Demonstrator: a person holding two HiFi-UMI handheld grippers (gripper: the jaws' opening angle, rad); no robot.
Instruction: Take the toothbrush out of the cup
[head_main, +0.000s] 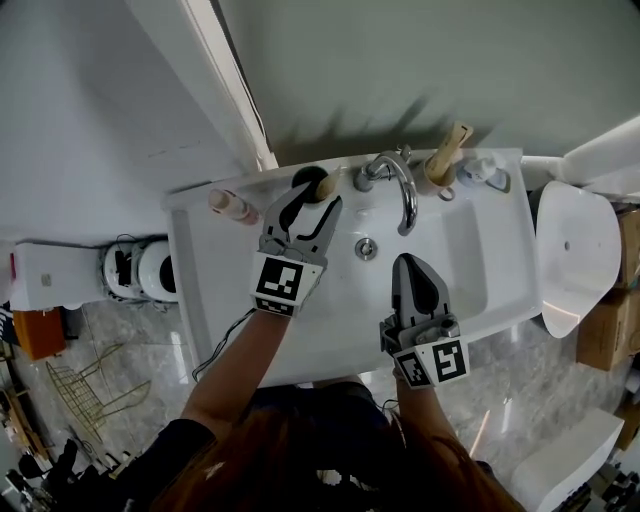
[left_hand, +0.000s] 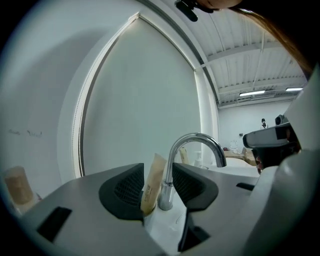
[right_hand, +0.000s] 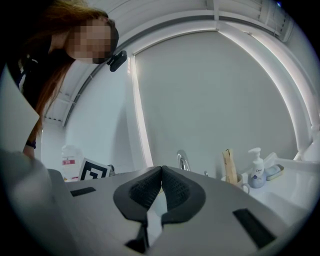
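Observation:
A tan wrapped toothbrush (head_main: 324, 186) stands in a dark cup (head_main: 303, 177) at the back left of the white sink (head_main: 470, 300), beside the chrome tap (head_main: 400, 185). My left gripper (head_main: 314, 202) is open around it. In the left gripper view the toothbrush (left_hand: 152, 181) stands between the spread jaws, close to the left pad and not pressed, with the tap (left_hand: 196, 146) behind it. My right gripper (head_main: 415, 268) is shut and empty over the basin, its pads (right_hand: 150, 187) closed together. A second wrapped toothbrush (head_main: 451, 146) leans in a pale cup (head_main: 438, 181) right of the tap.
A small bottle (head_main: 231, 206) lies on the sink's left rim. A pump soap bottle (right_hand: 257, 170) and a soap dish (right_hand: 274, 171) stand at the back right. The drain (head_main: 366, 248) is mid-basin. A wall lies directly behind the sink and a white toilet (head_main: 574, 255) stands to its right.

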